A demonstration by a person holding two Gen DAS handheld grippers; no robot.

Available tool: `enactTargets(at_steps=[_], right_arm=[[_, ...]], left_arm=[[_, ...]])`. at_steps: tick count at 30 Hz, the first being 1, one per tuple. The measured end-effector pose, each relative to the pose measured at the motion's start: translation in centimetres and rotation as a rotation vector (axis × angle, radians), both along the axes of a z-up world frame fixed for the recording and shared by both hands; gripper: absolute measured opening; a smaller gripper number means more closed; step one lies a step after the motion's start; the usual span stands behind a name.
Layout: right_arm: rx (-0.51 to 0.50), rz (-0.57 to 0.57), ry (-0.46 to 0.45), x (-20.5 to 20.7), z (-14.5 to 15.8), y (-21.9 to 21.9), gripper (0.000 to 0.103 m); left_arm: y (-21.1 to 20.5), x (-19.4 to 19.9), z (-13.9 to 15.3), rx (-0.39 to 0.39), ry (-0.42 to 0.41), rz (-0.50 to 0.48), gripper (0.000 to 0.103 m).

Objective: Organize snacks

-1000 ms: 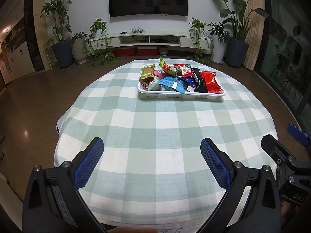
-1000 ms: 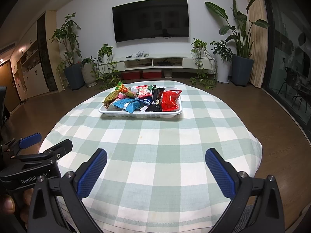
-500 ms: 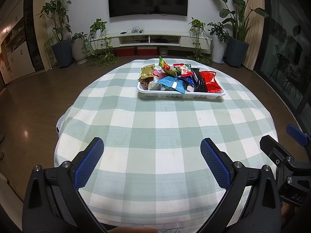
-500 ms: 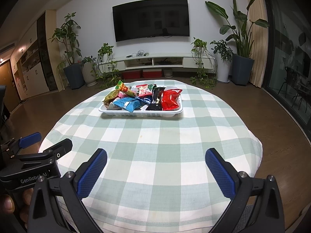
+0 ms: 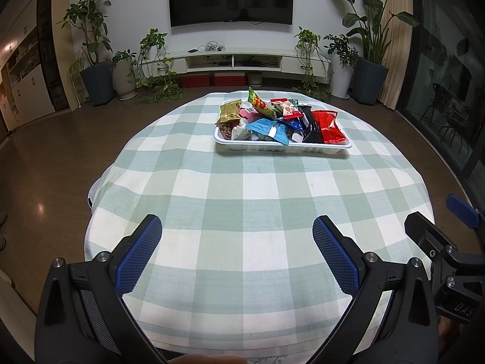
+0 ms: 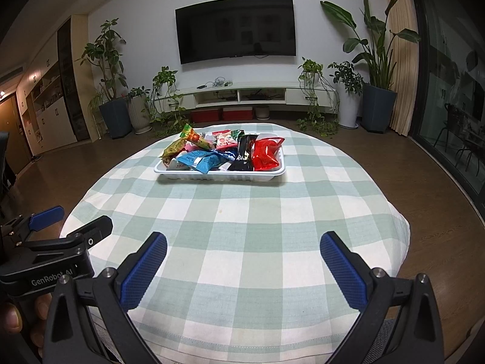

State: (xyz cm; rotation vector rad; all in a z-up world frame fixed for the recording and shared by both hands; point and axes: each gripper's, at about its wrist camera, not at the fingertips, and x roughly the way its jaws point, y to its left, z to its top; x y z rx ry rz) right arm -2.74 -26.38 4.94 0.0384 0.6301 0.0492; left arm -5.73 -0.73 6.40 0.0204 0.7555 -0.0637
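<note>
A living room with a wall television (image 6: 235, 28) and potted plants surrounds the checked-cloth bench (image 5: 242, 200). The white tray (image 5: 282, 145) heaped with snack packets (image 5: 266, 118) sits far across it. Left tool (image 5: 237, 253) and right tool (image 6: 243, 268), both spread wide and empty, hover well short of the tray.

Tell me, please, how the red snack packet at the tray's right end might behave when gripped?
The red snack packet looks glossy, so probably slippery. It appears puffed and crinkled, so likely light and yielding rather than stiff. It leans on the white tray rim, so it may slide when nudged.
</note>
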Motion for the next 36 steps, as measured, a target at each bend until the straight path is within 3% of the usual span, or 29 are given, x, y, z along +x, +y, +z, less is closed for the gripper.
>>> enactTargets(at_steps=[36], right_arm=[[-0.002, 0.001, 0.008, -0.36, -0.1, 0.09, 0.103]], left_arm=[[-0.02, 0.06, -0.2, -0.003, 0.009, -0.002, 0.101]])
